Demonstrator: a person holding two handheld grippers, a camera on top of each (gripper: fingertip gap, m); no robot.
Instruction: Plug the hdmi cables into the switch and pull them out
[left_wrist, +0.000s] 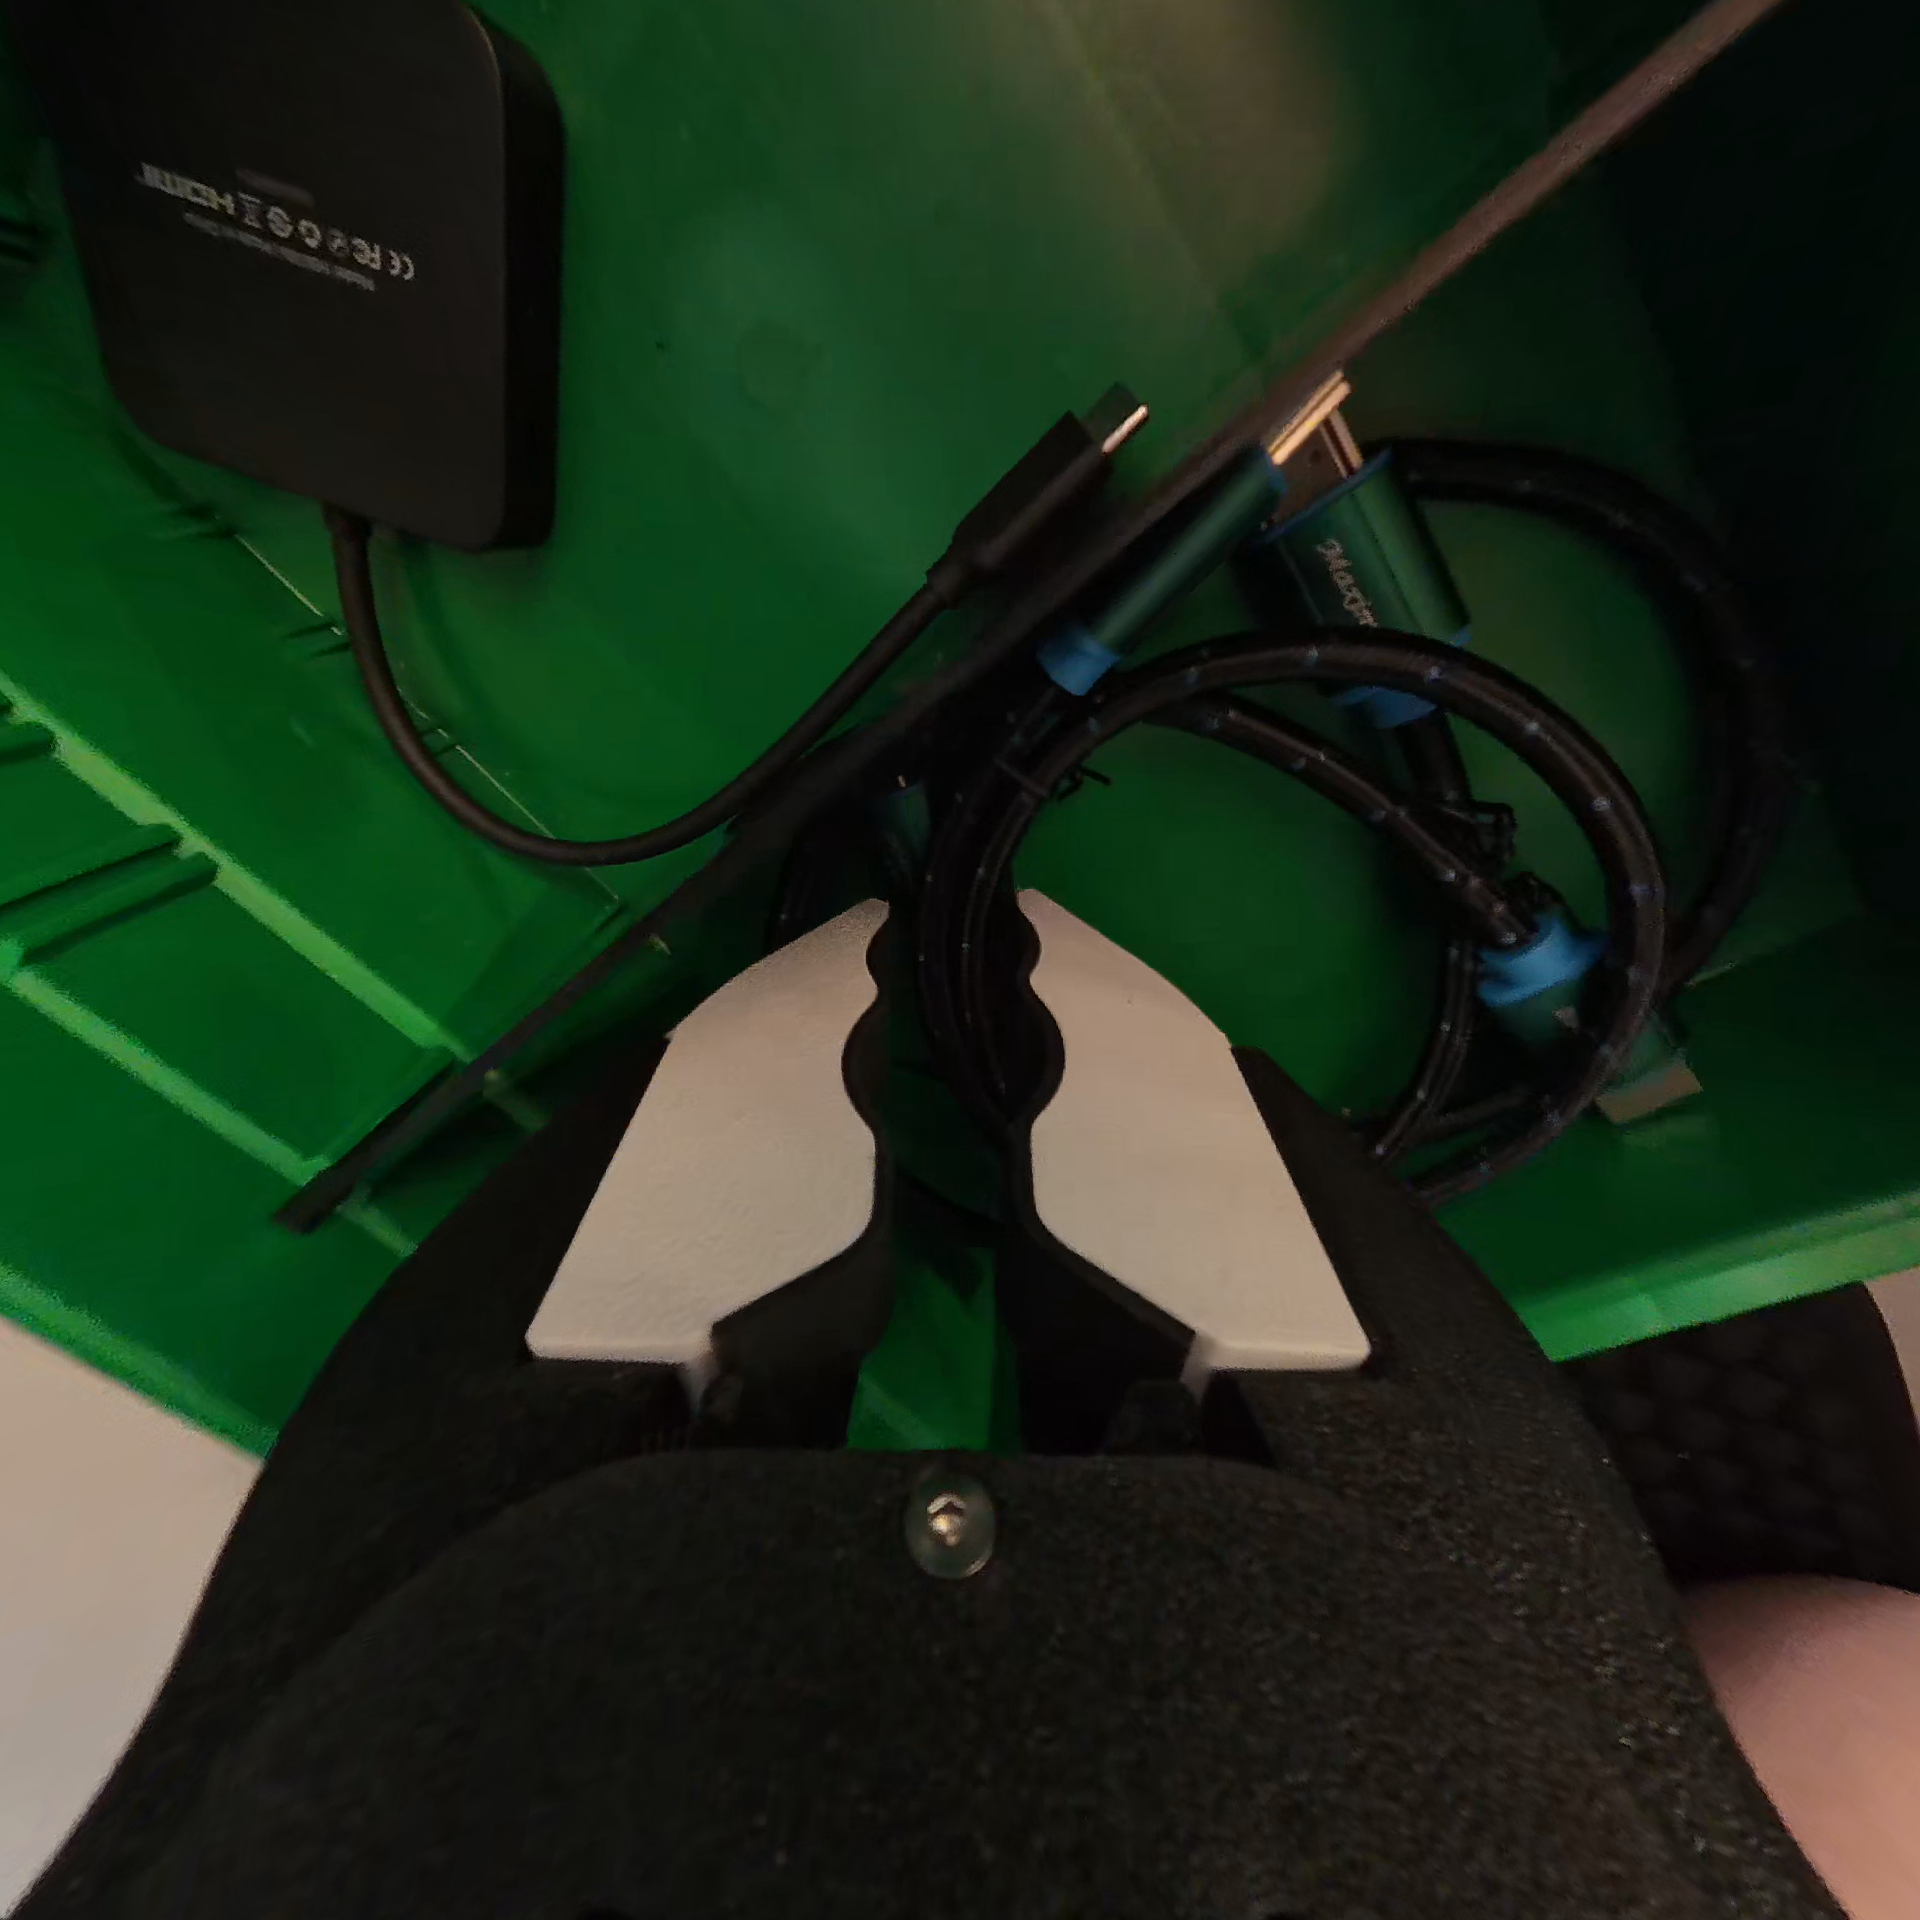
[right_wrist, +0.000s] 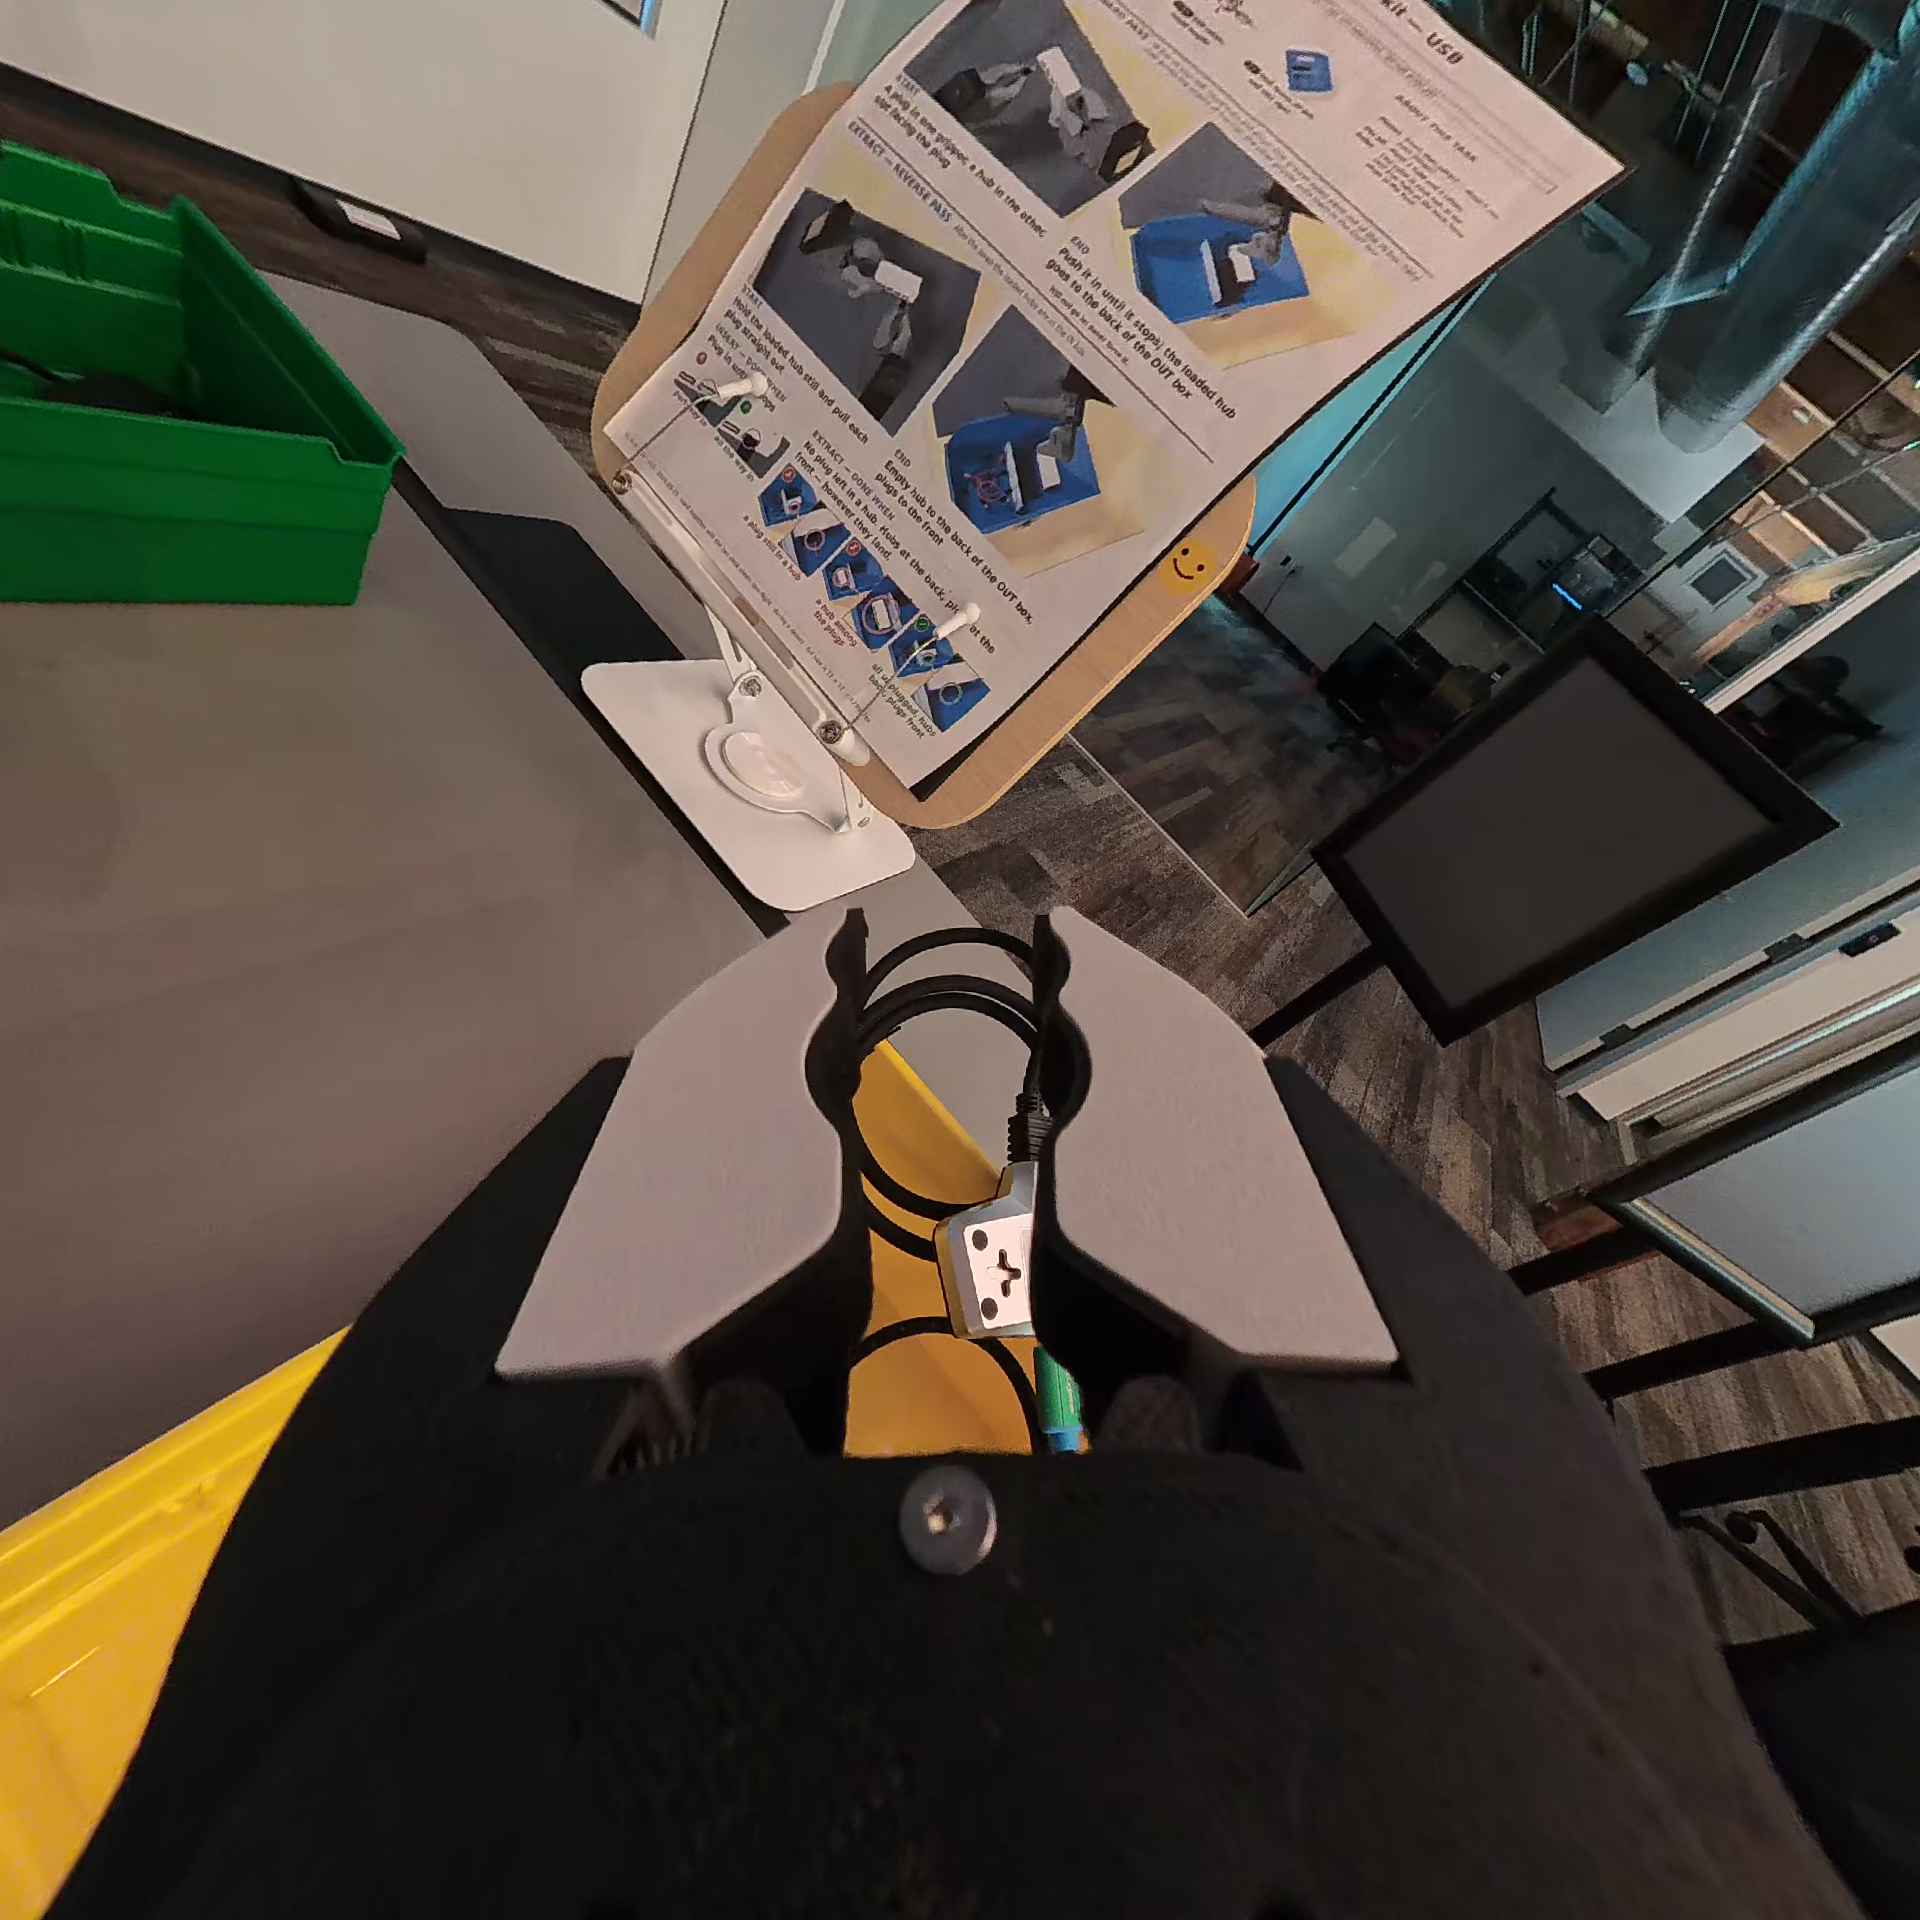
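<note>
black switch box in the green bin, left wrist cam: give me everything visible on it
The switch is a flat, matte black plastic box with rounded corners, cut off by the frame's top-left edge. Its visible face carries pale printed markings. It lies inside the green bin, in the compartment left of the thin divider. A thin black pigtail cable leaves its lower edge and curves to a loose small plug by the divider. No HDMI cable is plugged in on the sides shown; neither gripper touches it.

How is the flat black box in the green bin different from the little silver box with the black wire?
The flat black plastic box is big, dark and rounded, resting in the green plastic bin untouched. The little silver metal box is small, shiny and angular, sitting between the right tongs above a yellow bin. Both trail a thin black wire.
</note>
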